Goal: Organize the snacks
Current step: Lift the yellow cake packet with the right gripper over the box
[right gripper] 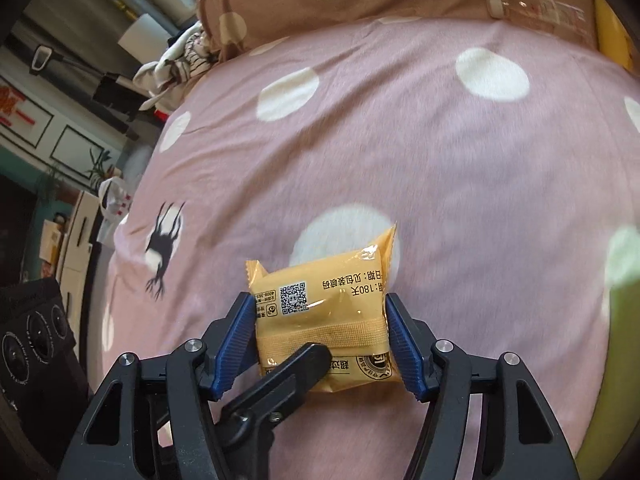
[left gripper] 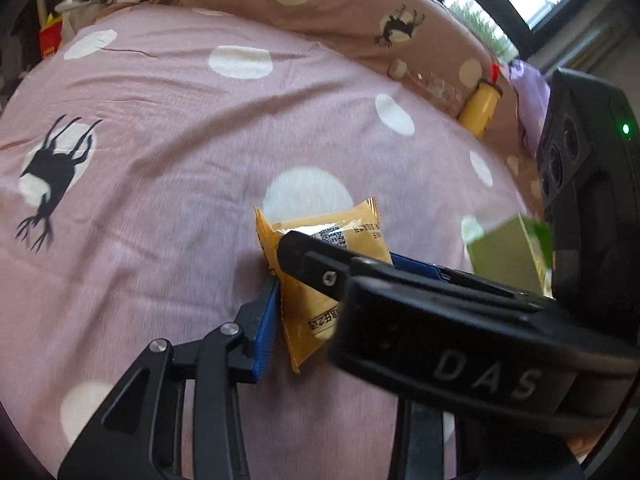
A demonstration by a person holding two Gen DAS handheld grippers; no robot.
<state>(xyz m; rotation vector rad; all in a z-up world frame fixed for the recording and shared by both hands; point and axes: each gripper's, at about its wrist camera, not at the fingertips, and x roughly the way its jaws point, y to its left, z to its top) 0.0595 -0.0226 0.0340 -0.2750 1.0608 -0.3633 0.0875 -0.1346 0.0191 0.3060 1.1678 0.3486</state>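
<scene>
An orange snack packet point(right gripper: 332, 304) with a QR code lies between my right gripper's point(right gripper: 322, 332) blue pads, which press on its two short sides just above the pink dotted bed sheet point(right gripper: 440, 168). In the left wrist view the same packet point(left gripper: 304, 304) stands on edge in my left gripper point(left gripper: 316, 300). The left blue pad point(left gripper: 266, 328) rests against it, and the right pad is hidden behind the right gripper's black finger point(left gripper: 316, 264). The left gripper's other finger point(right gripper: 300, 360) lies on the packet's face.
A green packet point(left gripper: 508, 248) lies blurred to the right. By the brown dotted pillow point(left gripper: 320, 4) at the far edge lie a yellow tube point(left gripper: 480, 108) and a clear bottle with a white cap point(right gripper: 532, 8). Crumpled cloth point(right gripper: 180, 64) sits at the bed's far corner.
</scene>
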